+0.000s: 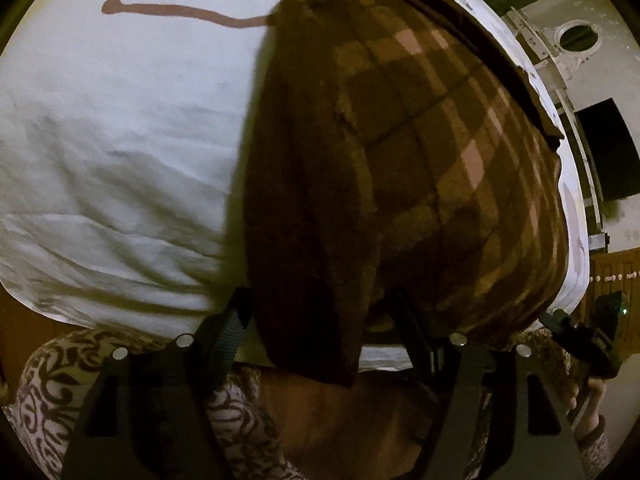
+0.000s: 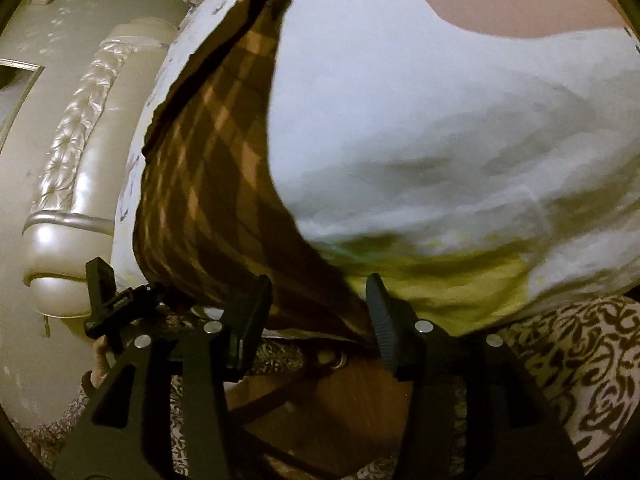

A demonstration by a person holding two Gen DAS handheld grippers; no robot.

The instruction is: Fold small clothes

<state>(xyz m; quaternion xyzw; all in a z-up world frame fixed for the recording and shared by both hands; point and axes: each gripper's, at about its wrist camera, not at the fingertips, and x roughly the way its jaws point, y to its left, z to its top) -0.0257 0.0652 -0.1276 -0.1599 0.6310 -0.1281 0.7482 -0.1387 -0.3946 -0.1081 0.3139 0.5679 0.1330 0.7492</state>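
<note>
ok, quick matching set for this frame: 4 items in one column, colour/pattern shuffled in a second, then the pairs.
Items:
1. garment
2. sheet
3. headboard
4. patch of cloth near the right gripper

Looks:
A. yellow-green
B. brown plaid
C. glossy cream, tufted
D. plain white, wrinkled

Pairs: 1-B, 2-D, 3-C, 4-A
</note>
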